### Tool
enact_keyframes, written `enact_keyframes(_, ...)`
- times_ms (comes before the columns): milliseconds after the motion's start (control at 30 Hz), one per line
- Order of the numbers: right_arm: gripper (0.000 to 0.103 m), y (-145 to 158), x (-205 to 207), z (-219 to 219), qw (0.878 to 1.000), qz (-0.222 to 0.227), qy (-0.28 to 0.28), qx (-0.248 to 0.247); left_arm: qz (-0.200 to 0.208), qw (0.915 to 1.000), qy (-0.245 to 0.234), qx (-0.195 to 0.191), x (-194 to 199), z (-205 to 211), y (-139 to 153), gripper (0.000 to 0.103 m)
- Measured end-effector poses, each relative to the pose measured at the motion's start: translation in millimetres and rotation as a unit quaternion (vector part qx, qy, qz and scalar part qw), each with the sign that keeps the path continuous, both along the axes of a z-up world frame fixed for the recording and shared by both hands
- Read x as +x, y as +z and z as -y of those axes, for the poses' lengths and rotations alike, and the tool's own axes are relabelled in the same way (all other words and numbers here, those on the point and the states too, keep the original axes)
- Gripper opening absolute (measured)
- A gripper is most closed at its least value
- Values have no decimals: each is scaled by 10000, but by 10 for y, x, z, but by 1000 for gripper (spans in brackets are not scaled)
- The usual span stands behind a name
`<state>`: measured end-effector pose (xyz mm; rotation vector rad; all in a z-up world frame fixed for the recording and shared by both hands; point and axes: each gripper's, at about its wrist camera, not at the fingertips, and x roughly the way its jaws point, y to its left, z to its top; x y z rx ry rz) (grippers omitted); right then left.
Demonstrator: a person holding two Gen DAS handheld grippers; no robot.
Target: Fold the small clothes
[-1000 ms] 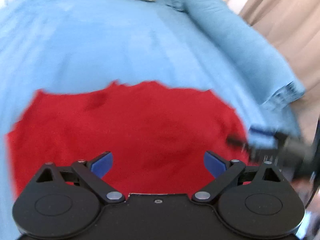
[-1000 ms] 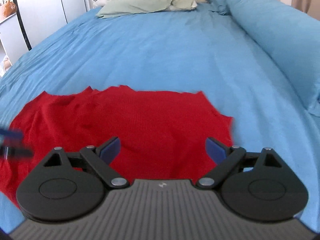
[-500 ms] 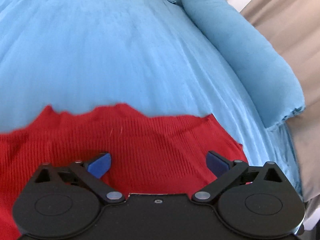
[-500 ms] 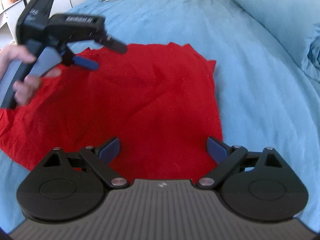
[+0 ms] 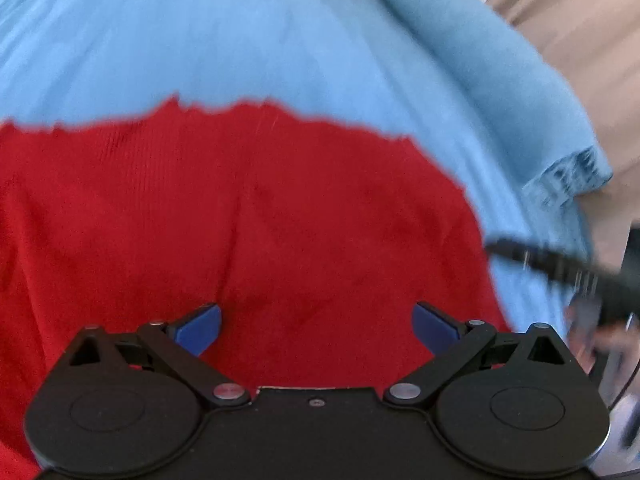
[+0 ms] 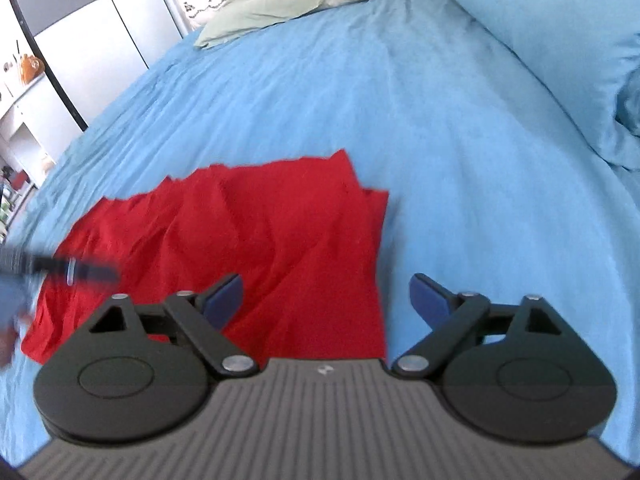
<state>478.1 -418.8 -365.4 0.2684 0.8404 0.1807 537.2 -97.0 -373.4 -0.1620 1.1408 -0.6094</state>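
Observation:
A red knit garment [image 5: 260,216] lies spread on the blue bed sheet [image 5: 200,40]. It also shows in the right wrist view [image 6: 256,236], rumpled, with its right edge folded. My left gripper [image 5: 316,326] is open and empty above the garment's near part. My right gripper [image 6: 326,300] is open and empty over the garment's right edge. The right gripper shows blurred at the right of the left wrist view [image 5: 560,264]. The left gripper shows blurred at the left of the right wrist view [image 6: 72,270].
A blue bolster pillow [image 6: 552,40] lies along the bed's right side. A pale green cloth [image 6: 288,4] lies at the head of the bed. White cupboards [image 6: 92,40] stand at the left, a beige curtain [image 5: 580,60] at the right.
Both grippers have shifted over the garment. The left gripper has drawn back, so more red cloth fills its view. The right gripper has moved right to the garment's right edge.

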Motion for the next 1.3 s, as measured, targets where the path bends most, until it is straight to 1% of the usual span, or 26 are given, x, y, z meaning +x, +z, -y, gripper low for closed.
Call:
enact_keyframes(33,81,-44,69,34,10000,-49,43,69,135,9999,-13,10,-24,3,-47,103)
enact_keyframes(67,77,-92,131,61,9998,-104,75,135,276,9996,-27,56,-42,20,-75,103)
enact_keyframes(100,75,-135,177,80,9997,-132,89,193,332,9993,-34,157,-38,60,-76,103)
enact_keyframes(167,75,-183,247,100,9997,-90,92,225,318,9991,11,285,-20,118,14,102)
enact_keyframes(233,75,-230,321,135,9995,-117,51,281,421,9990,37,115,-55,71,125,102)
enact_keyframes(300,75,-284,376,151,9990,-184,14,408,517,9984,161,139,-64,14,209,102)
enact_keyframes(400,72,-334,408,146,9981,-227,13,566,422,9977,416,332,5,-88,167,102)
enact_keyframes(467,64,-351,434,151,9966,-268,22,782,298,9965,690,367,52,-202,99,102)
enact_keyframes(500,57,-347,447,155,9957,-278,30,879,280,9960,805,282,69,-256,97,102)
enact_keyframes(533,54,-343,461,157,9952,-268,56,941,283,9952,906,217,88,-295,111,102)
enact_keyframes(600,53,-358,458,168,9945,-254,32,1018,320,9937,1025,328,102,-318,121,102)
enact_keyframes(667,52,-407,457,168,9943,-274,-6,1035,245,9928,1098,420,122,-317,46,102)
enact_keyframes(767,52,-422,454,126,9949,-250,-21,978,252,9912,1235,406,132,-326,32,103)
enact_keyframes(800,51,-401,460,103,9955,-271,5,913,252,9911,1232,448,128,-308,43,103)
enact_keyframes(900,35,-320,508,45,9963,-370,131,761,324,9914,1133,562,110,-257,39,103)
enact_keyframes(933,33,-294,529,26,9966,-394,138,708,333,9917,1103,575,108,-253,39,103)
enact_keyframes(1067,30,-95,522,-87,9979,-355,238,481,255,9926,1099,451,133,-298,55,103)
enact_keyframes(1167,30,111,503,-210,9976,-286,344,530,155,9925,1163,333,152,-366,85,102)
enact_keyframes(1300,30,420,537,-528,9958,-277,628,611,143,9918,1249,249,110,-522,208,102)
